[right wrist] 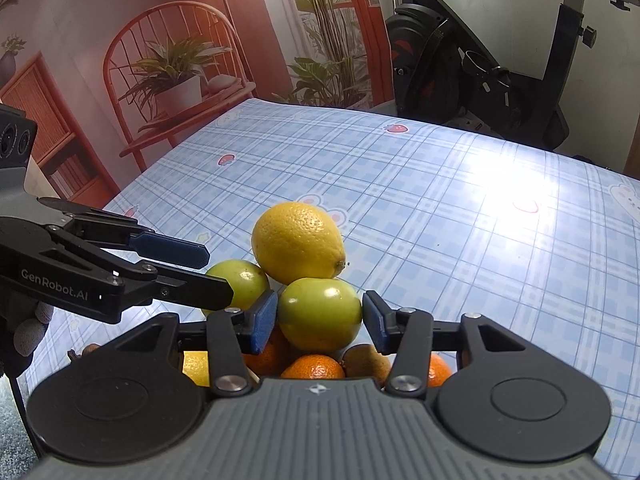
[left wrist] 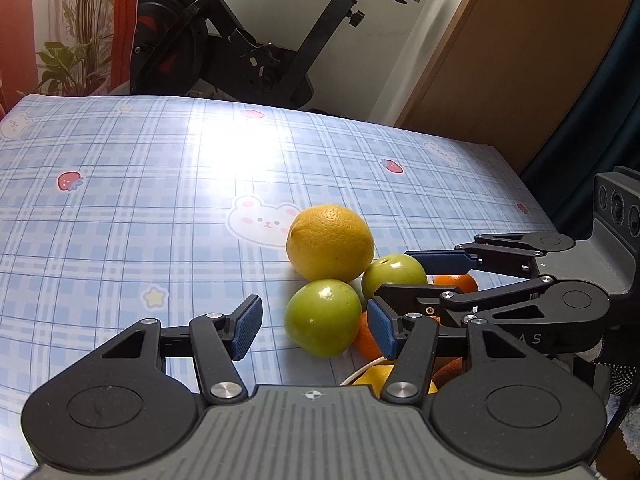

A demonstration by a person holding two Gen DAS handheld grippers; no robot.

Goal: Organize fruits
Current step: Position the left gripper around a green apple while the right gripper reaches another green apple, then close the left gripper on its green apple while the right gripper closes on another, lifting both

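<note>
A pile of fruit sits at the near edge of the tabletop (left wrist: 120, 200). On top is a large yellow citrus (left wrist: 330, 242), resting against two green apples. In the right wrist view one green apple (right wrist: 320, 314) lies between the right gripper (right wrist: 320, 322) fingers, the blue pads just beside its flanks; whether they press on it cannot be told, so it looks bracketed rather than clearly gripped. The same view shows small oranges (right wrist: 314, 368) and a brownish fruit (right wrist: 366, 358) beneath it, which the left wrist view mostly hides.

The left wrist view shows the left gripper (left wrist: 316, 326) standing fairly wide, nothing pinched; the nearer green apple (left wrist: 322, 318) lies between its pads, closer to the right one, with clear space on the left. It also shows a curved white rim (left wrist: 358, 372) beside the oranges, and the right gripper reaching in from the right around the farther apple (left wrist: 394, 278).

The tabletop wears a glossy blue plaid cover with bears and strawberries, with strong glare. Behind it stand an exercise bike (left wrist: 248, 40) and a wall mural (right wrist: 160, 60) of a chair and plants.
</note>
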